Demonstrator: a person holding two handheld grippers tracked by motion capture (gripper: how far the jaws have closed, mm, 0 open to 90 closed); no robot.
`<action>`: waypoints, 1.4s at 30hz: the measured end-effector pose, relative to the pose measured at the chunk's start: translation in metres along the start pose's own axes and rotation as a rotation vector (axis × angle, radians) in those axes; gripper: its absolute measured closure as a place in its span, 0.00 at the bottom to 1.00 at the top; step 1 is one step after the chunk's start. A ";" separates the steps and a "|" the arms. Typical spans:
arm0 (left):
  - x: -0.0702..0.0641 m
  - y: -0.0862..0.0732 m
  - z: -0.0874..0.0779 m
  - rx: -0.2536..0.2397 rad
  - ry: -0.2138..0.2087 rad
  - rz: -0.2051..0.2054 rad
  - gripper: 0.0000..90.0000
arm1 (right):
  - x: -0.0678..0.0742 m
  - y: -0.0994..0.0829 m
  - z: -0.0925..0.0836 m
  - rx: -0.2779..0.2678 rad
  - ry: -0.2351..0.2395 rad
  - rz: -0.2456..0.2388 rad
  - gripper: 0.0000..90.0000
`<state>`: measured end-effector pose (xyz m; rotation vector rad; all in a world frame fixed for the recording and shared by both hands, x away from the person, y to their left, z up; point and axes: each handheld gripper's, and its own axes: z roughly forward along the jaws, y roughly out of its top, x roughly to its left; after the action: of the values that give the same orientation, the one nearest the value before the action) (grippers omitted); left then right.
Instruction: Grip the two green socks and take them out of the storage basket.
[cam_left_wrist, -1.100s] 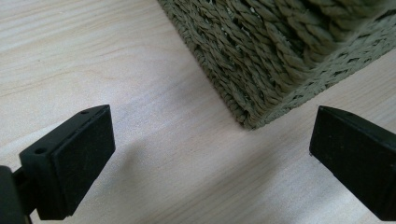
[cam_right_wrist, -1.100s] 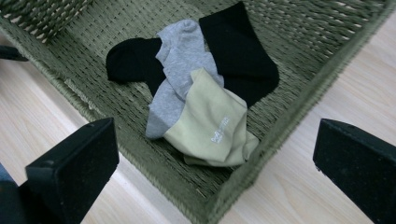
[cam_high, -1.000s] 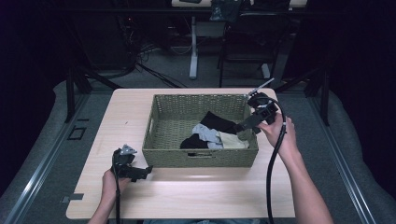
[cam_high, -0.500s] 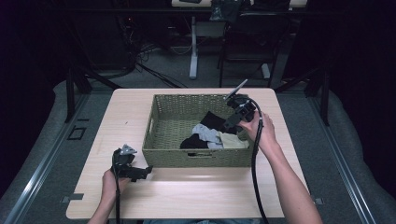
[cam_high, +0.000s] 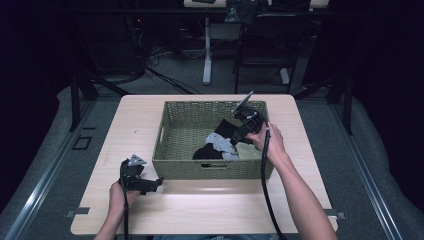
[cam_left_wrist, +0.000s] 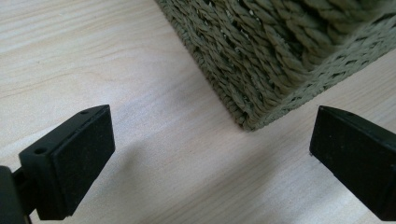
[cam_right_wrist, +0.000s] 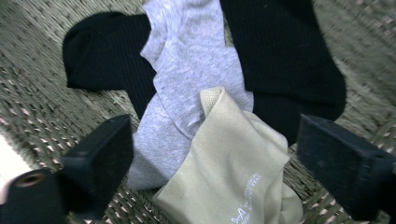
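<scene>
Right gripper (cam_right_wrist: 212, 158), fingers apart, poised over beige sock (cam_right_wrist: 229, 172) in basket (cam_high: 172, 150); likely pick step, needs descent and closure; left gripper (cam_left_wrist: 205, 154) idle on bench (cam_left_wrist: 93, 56), fingers apart.

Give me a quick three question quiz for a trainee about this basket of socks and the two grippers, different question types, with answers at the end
1. True or false: the left gripper rests on the table outside the woven basket.
2. Multiple choice: in the right gripper view, which sock lies nearest between the jaws of the right gripper? A) the beige sock B) the grey sock C) a black sock
3. Fill in the blank: in the left gripper view, the jaws stand wide apart with the basket's ______ ahead between them.

Key
1. True.
2. A. The beige sock lies on top of the grey one, which overlaps the black ones.
3. Corner.
</scene>
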<state>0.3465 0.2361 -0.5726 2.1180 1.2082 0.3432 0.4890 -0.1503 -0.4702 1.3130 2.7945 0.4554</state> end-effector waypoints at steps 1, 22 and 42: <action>0.000 0.000 0.000 0.001 0.000 -0.002 0.00 | 0.000 0.000 0.003 -0.002 -0.002 0.007 0.16; -0.001 0.000 0.000 0.006 0.000 0.007 0.00 | -0.002 0.005 0.044 0.097 -0.064 0.071 0.72; -0.001 0.001 0.000 0.009 0.000 0.009 0.00 | 0.002 0.006 -0.029 -0.034 -0.043 0.066 0.96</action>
<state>0.3463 0.2347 -0.5721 2.1311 1.2026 0.3422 0.4885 -0.1528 -0.4404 1.3949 2.7033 0.4691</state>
